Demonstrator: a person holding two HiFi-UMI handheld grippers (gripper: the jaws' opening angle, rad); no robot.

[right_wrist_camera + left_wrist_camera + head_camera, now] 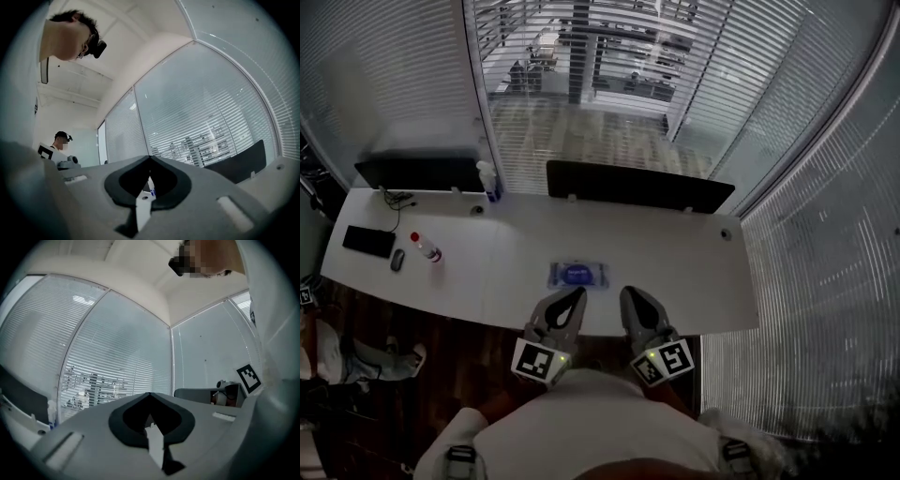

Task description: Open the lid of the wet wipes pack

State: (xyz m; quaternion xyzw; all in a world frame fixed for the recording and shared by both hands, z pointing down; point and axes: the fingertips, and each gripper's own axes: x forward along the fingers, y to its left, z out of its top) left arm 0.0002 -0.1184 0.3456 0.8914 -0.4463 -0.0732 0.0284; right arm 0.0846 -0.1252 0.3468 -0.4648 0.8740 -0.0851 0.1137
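- Wet wipes pack point(577, 275): flat on the desk point(694, 272), mid-width, near its front edge; lid apparently down.
- Left gripper point(577, 294): jaws together, empty, over the front edge, near the pack.
- Right gripper point(627, 294): likewise closed, empty, alongside.
- Handling, as a judgement: pin the pack with one gripper, then part the other's jaws for the lid tab.
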